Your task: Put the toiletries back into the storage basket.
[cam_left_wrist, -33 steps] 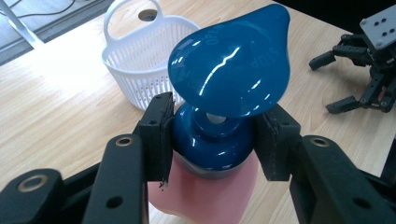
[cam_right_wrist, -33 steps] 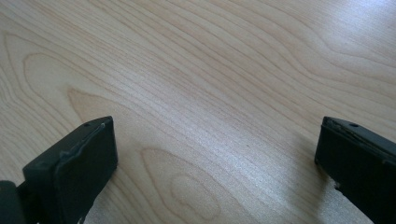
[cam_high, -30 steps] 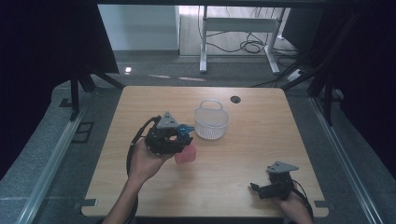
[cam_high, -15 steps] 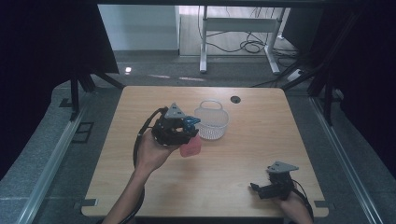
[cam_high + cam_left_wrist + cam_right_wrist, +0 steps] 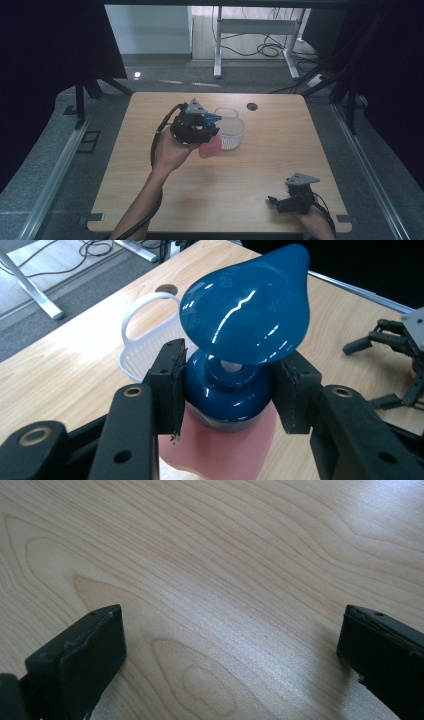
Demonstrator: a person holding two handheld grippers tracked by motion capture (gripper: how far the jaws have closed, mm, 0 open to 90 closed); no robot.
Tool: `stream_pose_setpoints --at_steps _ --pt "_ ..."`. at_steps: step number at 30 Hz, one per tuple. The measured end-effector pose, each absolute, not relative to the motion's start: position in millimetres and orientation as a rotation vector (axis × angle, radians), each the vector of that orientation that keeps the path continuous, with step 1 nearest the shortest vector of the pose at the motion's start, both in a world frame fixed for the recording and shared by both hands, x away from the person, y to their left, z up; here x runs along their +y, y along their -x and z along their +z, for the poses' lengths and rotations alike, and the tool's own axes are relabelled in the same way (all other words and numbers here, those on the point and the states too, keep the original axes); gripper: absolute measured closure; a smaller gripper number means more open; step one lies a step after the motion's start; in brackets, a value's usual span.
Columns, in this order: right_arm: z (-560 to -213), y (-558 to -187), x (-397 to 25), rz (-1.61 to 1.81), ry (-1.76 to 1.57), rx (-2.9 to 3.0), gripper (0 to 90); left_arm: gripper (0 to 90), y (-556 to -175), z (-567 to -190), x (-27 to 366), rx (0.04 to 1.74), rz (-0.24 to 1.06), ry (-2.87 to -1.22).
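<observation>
Bottle (image 5: 225, 440) first: it is a pink one with a glossy blue pump top (image 5: 247, 310), and I have it lifted off the surface (image 5: 260, 190), just beside the basket (image 5: 231, 132). Going down in size, the wooden surface carries that white mesh basket with its looped handle up, near the far middle by a dark round hole (image 5: 252, 106). My left gripper (image 5: 230, 385) is clamped on the blue collar under the pump head, one pad on each side, body hanging below. My right gripper (image 5: 230, 645) sits low over bare wood at the near right corner, jaws spread wide with nothing between them.
</observation>
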State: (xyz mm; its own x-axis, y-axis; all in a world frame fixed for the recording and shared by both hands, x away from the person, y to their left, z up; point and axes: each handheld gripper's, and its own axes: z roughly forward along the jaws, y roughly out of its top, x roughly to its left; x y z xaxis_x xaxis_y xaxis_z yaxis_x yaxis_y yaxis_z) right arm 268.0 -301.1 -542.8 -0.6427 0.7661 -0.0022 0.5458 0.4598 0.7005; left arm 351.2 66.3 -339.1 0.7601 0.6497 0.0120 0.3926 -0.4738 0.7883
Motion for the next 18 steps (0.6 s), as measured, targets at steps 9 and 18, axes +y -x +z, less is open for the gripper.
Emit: stream_pose_setpoints --at_steps 9,18 --pt "-543 -268 -301 0.980 -1.118 2.396 0.0 53.0 -365 -329 54 0.773 0.410 -2.118" --pt "-543 -268 -301 0.979 -1.114 2.396 0.0 53.0 -379 -322 38 0.769 0.430 -2.118"
